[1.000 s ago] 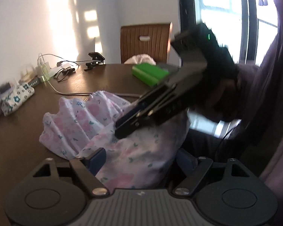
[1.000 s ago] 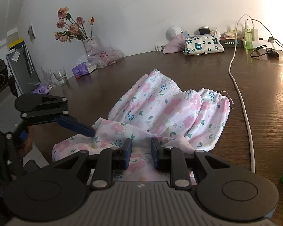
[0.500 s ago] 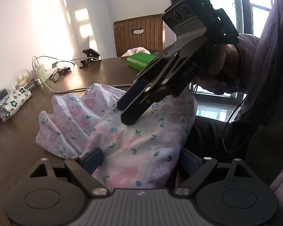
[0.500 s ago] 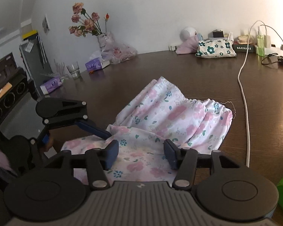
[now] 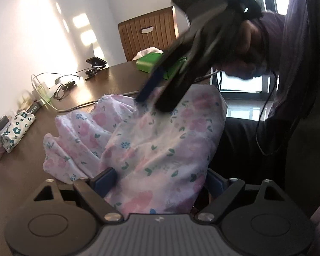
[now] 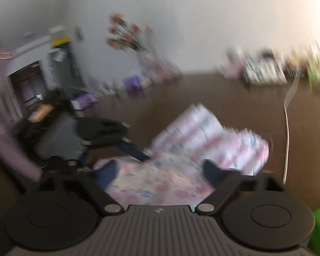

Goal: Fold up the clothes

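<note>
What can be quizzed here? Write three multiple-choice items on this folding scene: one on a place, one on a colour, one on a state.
1. The white cable lies
A. on the table beyond the garment
B. on the chair
C. across the person's lap

2. The box near the wooden chair is
A. red
B. green
C. yellow

3. The right gripper is
A. shut on a cup
B. shut on the cable
C. open

Answers: 1 A, it runs over the table past the floral garment. 2 B, plainly green. 3 C, its jaws have just been opening, fabric lying loose between them.
</note>
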A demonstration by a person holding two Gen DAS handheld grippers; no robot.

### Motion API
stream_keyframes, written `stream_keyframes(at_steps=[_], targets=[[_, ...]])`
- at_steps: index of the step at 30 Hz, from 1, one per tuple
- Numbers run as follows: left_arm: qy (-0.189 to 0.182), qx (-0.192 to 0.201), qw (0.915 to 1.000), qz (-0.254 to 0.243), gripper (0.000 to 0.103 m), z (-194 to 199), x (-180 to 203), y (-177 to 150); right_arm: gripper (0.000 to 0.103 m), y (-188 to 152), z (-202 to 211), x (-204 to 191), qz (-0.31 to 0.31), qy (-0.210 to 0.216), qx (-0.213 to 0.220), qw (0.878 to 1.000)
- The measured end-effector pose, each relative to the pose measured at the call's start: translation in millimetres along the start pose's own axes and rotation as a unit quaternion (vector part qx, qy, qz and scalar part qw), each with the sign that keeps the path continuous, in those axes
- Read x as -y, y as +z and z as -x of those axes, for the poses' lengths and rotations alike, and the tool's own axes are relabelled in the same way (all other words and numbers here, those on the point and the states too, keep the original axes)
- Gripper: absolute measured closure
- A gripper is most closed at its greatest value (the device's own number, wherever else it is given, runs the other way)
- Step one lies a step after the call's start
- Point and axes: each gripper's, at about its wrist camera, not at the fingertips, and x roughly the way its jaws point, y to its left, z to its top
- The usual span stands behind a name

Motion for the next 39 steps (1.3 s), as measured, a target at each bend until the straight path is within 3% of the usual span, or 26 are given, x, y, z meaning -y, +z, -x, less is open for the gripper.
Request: stream_keyframes(at_steps=[5, 9, 12, 13, 15, 19, 23, 27, 30, 32, 35, 36, 38, 39], targets=[[-0.024, -0.002, 0.9996, 0.012, 0.016, 1, -8, -1, 0.000, -14, -13, -33, 0.162, 0.013, -0.053, 0.985], [-0.044, -0.005, 0.9988, 0.022, 0.016, 2, -15, -1, 0.000, -29, -28, -46, 0.219, 0.020, -0.080, 0.972], [-0.056, -0.006, 0.9979, 0.032, 0.017, 3, -20, -1, 0.001, -39, -38, -49, 0.265, -0.004, -0.102, 0.959], [-0.061, -0.006, 0.9975, 0.037, 0.017, 4, -22, -1, 0.006, -42, -41, -50, 0.278, -0.011, -0.109, 0.954], [-0.069, -0.006, 0.9964, 0.049, 0.017, 5, -25, -1, 0.019, -42, -43, -47, 0.268, -0.014, -0.116, 0.956], [-0.085, -0.012, 0.9946, 0.059, 0.022, 13, -27, 0, 0.059, -22, -33, -20, 0.151, 0.023, -0.114, 0.982], [-0.074, 0.013, 0.9962, 0.044, 0.022, 33, -25, 4, 0.070, -15, -25, 11, 0.042, 0.076, -0.117, 0.989], [-0.040, 0.033, 0.9983, 0.027, 0.021, 38, -20, 6, 0.077, -12, -20, 35, -0.036, 0.131, -0.109, 0.985], [-0.037, 0.037, 0.9982, 0.029, 0.021, 32, -19, 6, 0.078, -11, -17, 47, -0.077, 0.172, -0.107, 0.976], [-0.057, 0.039, 0.9969, 0.039, 0.022, 27, -20, 5, 0.078, -12, -14, 52, -0.099, 0.187, -0.108, 0.971], [-0.099, 0.035, 0.9920, 0.070, 0.041, 23, -27, 4, 0.078, -15, -8, 63, -0.136, 0.196, -0.101, 0.966], [-0.112, 0.034, 0.9892, 0.088, 0.053, 22, -32, 3, 0.074, -16, -5, 64, -0.142, 0.188, -0.094, 0.967], [-0.137, 0.033, 0.9810, 0.134, 0.060, 20, -45, -2, 0.051, -18, 2, 65, -0.151, 0.166, -0.076, 0.971], [-0.148, 0.033, 0.9757, 0.158, 0.064, 19, -52, -4, 0.028, -19, 6, 63, -0.145, 0.154, -0.065, 0.975]])
